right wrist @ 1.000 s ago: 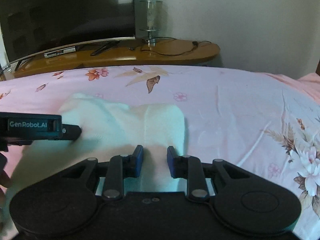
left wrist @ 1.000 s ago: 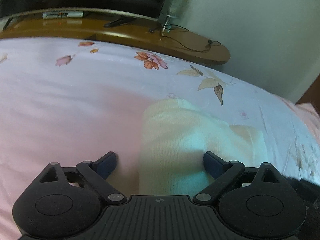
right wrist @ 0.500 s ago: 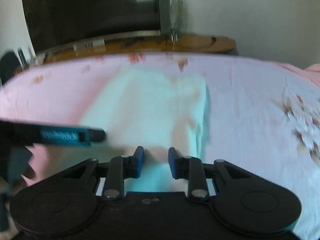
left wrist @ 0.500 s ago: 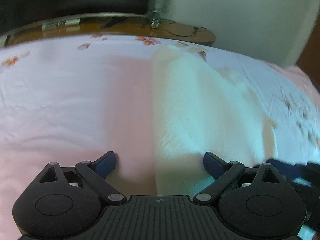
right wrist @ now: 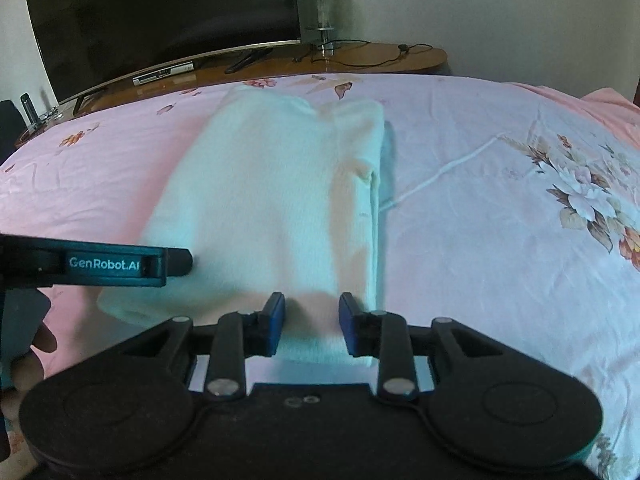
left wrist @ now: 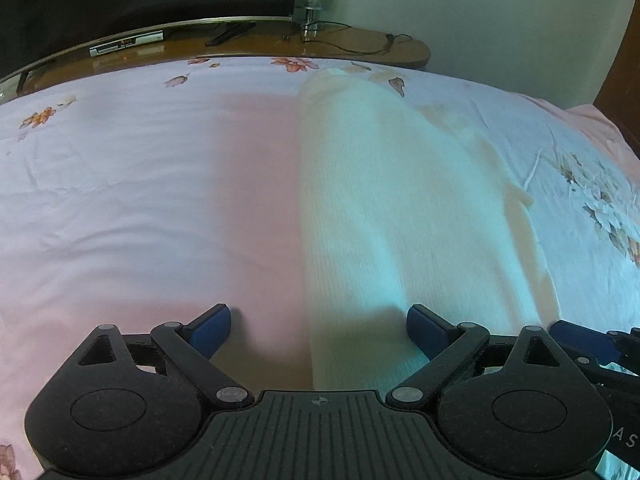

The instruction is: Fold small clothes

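One label, "GenRobot.AI", marks the left gripper (right wrist: 176, 262).

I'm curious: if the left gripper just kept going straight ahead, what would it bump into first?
Probably the white garment. The left gripper is open right over its near edge, low above the pink bedsheet. How high it sits is hard to judge, so it might skim along the cloth.

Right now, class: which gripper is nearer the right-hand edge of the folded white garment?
Right. The right gripper straddles the white garment's near hem, close to its right-hand edge. The left gripper is open over the opposite, left edge, half above the pink bedsheet.
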Motion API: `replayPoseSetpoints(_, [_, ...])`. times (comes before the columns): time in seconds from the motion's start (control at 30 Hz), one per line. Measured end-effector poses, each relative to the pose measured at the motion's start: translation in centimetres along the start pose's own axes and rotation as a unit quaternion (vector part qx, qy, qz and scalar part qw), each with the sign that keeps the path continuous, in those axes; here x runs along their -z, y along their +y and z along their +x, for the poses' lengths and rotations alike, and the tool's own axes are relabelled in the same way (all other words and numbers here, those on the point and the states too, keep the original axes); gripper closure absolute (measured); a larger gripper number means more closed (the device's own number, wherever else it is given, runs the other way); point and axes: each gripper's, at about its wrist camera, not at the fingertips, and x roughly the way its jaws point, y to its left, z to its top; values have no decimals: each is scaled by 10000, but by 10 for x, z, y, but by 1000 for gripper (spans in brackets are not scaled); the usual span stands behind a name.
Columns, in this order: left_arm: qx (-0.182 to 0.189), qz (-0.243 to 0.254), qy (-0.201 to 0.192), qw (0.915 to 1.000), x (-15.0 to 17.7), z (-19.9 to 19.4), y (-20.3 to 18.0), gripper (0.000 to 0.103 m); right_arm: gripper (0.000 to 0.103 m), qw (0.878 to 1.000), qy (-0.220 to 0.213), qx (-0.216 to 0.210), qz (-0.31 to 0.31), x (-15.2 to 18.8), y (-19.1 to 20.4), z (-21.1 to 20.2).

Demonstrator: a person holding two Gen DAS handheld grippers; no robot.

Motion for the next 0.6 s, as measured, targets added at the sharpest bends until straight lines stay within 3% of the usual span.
replayPoseSetpoints(0.13, [27, -9, -23, 10000, 0, -10, -2, 9, 70, 9998, 42, -60, 178, 1, -4, -6])
replayPoseSetpoints(0.3, [168, -121, -162, 9997, -8, -23, 5, 9, 49, 9994, -49, -110, 325, 1, -7, -17])
replayPoseSetpoints(0.47, [196, -471, -236, 9984, -18, -25, 23, 9, 43, 9982, -160, -154, 560, -6, -16, -22])
replayPoseSetpoints(0.53, [177, -589, -256, 9978, -23, -22, 30, 9, 44, 9981, -278, -143, 525, -11, -15, -23])
replayPoseSetpoints(0.6, [127, -723, -239, 9970, -28, -16, 37, 9, 60, 9986, -381, -44, 368, -18, -12, -20])
